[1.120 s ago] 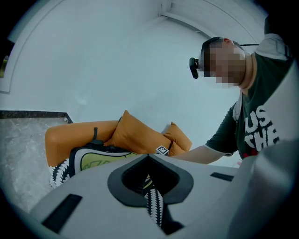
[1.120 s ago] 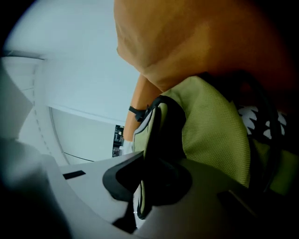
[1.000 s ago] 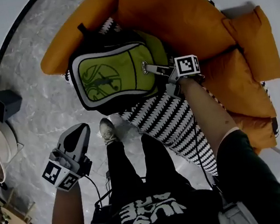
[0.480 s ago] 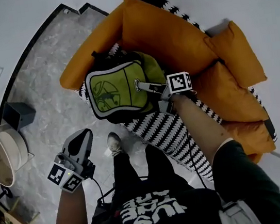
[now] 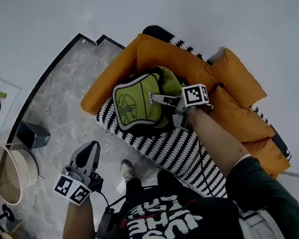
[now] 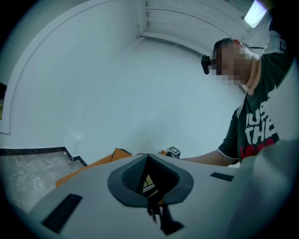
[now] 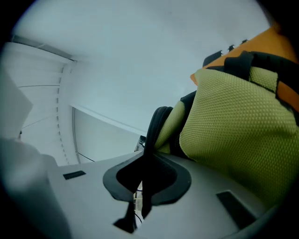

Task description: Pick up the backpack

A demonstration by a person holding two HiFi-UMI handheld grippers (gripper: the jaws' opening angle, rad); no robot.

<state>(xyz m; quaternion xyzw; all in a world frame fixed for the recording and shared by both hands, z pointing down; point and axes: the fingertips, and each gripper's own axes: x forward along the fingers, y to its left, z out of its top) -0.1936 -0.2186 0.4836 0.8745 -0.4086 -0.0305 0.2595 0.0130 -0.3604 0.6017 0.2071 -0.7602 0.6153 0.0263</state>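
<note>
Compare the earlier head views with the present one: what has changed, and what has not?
The right gripper rose, lifting the backpack by its black strap. The left gripper rose too. Unchanged: right gripper shut on the strap, left gripper shut and empty, sofa and striped blanket in place.

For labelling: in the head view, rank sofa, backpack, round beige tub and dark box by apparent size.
1. Sofa.
2. Backpack and round beige tub: they look near alike, and the backpack is nearer the camera, so unranked.
3. Dark box, smallest.
</note>
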